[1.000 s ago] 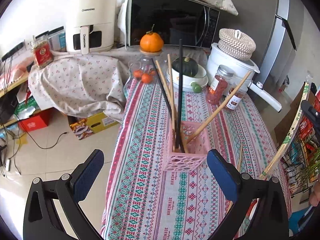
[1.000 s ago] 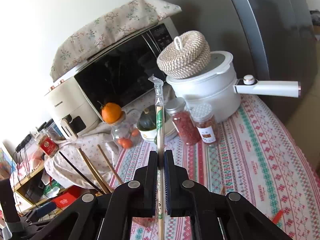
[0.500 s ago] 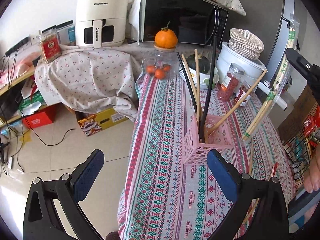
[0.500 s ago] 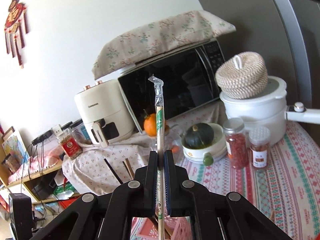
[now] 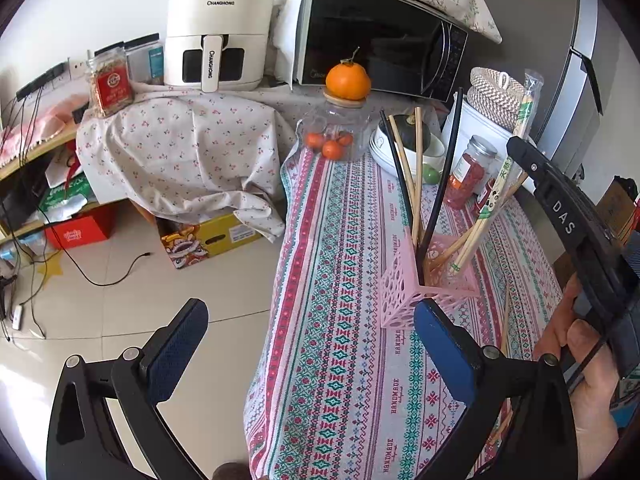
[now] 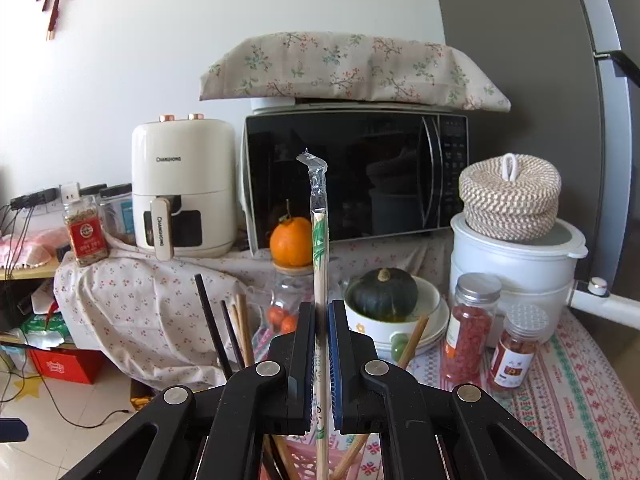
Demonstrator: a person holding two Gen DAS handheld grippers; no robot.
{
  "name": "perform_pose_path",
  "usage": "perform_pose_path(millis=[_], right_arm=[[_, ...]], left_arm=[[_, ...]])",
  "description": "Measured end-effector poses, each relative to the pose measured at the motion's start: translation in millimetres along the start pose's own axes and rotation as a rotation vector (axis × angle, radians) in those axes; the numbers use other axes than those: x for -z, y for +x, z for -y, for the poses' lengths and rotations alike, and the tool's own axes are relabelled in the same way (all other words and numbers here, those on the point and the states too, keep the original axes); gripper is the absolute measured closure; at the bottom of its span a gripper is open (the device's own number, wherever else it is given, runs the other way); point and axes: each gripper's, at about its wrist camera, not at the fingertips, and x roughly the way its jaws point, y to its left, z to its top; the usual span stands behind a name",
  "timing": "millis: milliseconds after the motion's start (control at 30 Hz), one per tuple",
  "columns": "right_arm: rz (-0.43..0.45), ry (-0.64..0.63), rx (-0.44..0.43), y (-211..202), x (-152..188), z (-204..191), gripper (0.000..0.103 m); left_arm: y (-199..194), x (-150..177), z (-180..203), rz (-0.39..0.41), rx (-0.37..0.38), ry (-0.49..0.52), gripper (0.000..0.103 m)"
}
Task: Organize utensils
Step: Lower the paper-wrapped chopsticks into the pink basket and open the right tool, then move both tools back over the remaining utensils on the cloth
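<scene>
Lowered since a moment ago, the wrapped chopsticks (image 5: 494,196) are now dipping their tips into the pink basket (image 5: 404,286), with the right gripper (image 6: 319,322) clenching them. That basket, sitting near the tablecloth's (image 5: 340,360) right edge, is holding wooden and black chopsticks (image 5: 416,184). The left gripper (image 5: 310,334) is hanging spread wide, gripping nothing.

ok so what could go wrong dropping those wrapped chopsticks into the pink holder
The pink holder is light, stands near the table edge, and already holds leaning chopsticks; a push could tip it. The left gripper hangs open, not steadying it. The wrapped chopsticks in the right gripper could snag on those.
</scene>
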Motion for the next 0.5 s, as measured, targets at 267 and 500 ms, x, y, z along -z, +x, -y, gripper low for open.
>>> perform_pose_path(millis=[267,500], right_arm=[[-0.025,-0.012,0.034,11,14,0,0.091],[-0.023,0.051,-0.009,-17,5,15,0.048]], left_arm=[[0,2,10,0.003,0.004,0.034,0.0],[-1,7,20,0.001,0.009,0.081,0.0]])
